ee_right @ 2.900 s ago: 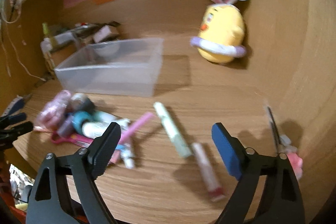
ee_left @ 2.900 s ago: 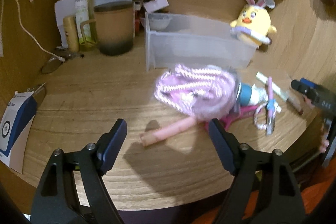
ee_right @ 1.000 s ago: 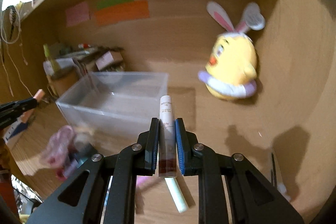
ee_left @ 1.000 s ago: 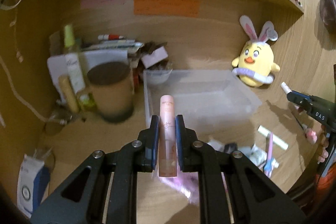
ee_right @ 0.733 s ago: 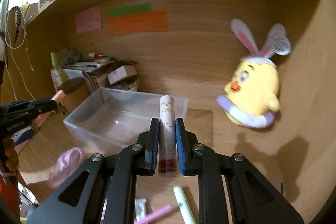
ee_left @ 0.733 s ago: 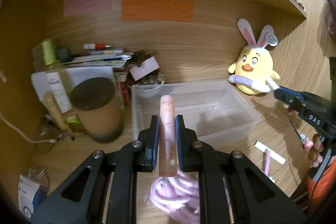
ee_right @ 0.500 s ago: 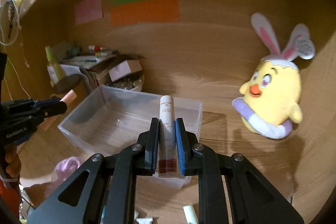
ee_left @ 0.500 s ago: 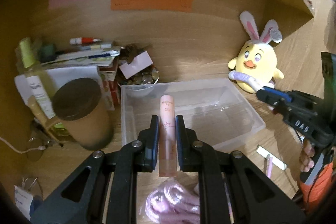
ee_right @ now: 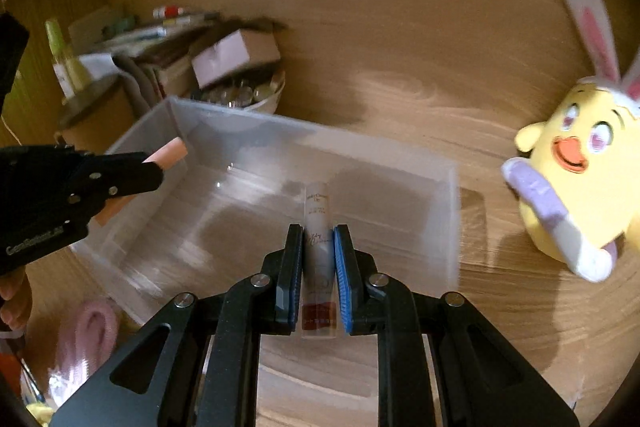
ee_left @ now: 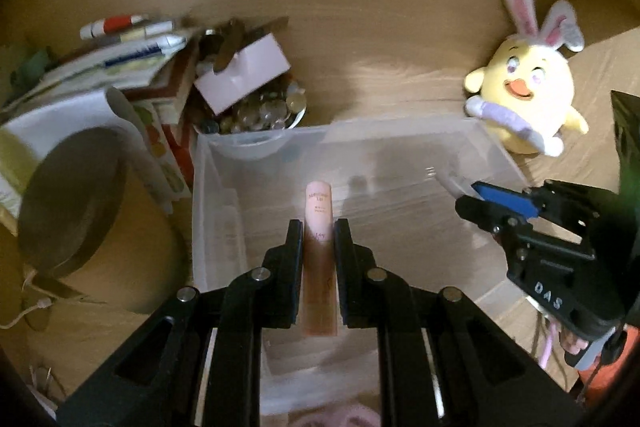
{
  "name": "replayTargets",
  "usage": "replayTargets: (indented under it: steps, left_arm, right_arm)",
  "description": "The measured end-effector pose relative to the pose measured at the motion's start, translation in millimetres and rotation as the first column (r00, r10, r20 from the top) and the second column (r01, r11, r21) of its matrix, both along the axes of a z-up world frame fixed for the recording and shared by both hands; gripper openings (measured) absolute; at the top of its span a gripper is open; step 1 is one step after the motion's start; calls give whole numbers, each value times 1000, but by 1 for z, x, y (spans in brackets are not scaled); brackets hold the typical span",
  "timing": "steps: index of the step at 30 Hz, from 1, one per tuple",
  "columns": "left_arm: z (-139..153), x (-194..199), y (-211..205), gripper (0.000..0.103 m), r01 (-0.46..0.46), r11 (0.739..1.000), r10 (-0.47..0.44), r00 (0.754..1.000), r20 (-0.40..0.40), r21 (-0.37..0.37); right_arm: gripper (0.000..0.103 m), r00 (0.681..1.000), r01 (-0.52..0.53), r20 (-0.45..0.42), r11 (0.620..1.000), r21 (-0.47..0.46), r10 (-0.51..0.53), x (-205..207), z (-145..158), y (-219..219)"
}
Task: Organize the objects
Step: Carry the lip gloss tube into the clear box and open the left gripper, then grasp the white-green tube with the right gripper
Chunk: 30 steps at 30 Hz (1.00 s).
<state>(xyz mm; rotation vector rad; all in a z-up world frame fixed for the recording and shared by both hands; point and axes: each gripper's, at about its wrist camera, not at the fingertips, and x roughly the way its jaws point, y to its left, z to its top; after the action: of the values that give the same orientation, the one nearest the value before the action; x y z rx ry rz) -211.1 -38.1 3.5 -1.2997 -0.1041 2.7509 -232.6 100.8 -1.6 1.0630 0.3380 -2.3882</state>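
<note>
You had a clear, glossy plastic bin [ee_left: 208, 163] on matt wood-grain desk [ee_right: 500, 307] — the chick toy [ee_right: 576, 179] was soft plush, the pink tube [ee_left: 319, 227] smooth plastic.

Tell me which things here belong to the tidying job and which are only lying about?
Job:
- pink tube in left hand-held gripper
- clear tube in right hand-held gripper
- clear bin

Lying about:
- chick plush
- bowl of coins
- brown cup
</note>
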Motion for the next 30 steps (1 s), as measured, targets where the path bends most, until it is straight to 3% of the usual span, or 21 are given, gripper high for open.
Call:
replayTargets:
  steps: [14,19,21,26,30]
  left_arm:
    - [-12,-7,10,16,36,999,-35,999,40,-27]
    - [3,9,10,43,35,999,-35,999,-5,-37]
    - [10,20,12,63,29,998,-31,999,-34,-56]
    - [25,52,20,91,8,995,-18,995,-101,-100]
    - [23,83,26,96,21,992,-35,993,-115,-127]
  right_arm:
    - [14,998,-18,57,998,56,15,-9,-19,-17]
    - [26,998,-23,52,999,49,20,-3,-11,-16]
    - [33,1000,-18,22,999,43,17,4,-4,-11]
    - [48,1000,-11,-21,1000,9,11,22,14,8]
    - [55,997,5,-77,1000,-2,-6,49,27,37]
